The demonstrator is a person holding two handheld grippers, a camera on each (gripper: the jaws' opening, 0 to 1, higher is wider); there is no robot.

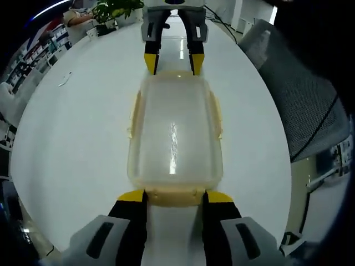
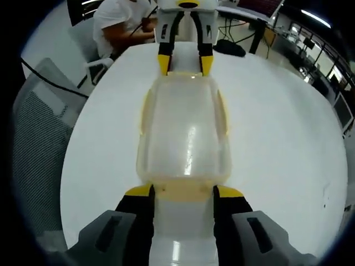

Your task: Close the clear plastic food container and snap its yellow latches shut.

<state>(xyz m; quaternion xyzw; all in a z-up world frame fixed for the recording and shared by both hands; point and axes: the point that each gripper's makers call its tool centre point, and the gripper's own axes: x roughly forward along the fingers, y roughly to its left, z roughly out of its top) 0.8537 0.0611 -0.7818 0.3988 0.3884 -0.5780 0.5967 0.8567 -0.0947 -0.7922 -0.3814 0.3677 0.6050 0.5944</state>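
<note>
left claw (image 1: pixel 175 195) open, straddling container (image 1: pixel 175 133) latch

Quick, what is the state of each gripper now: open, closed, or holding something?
Left gripper: open, jaws astride the near end latch of the clear container, not clamped.
Right gripper: open, jaws astride the opposite end latch.

A clear rectangular plastic food container (image 1: pixel 175 138) with yellow latches lies lengthwise on a white table (image 1: pixel 72 138). The left gripper (image 1: pixel 175 195), jaws apart, flanks its near-end latch (image 1: pixel 175 196), while the right gripper (image 1: pixel 174 62) meets its far end near the table's far edge.
</note>
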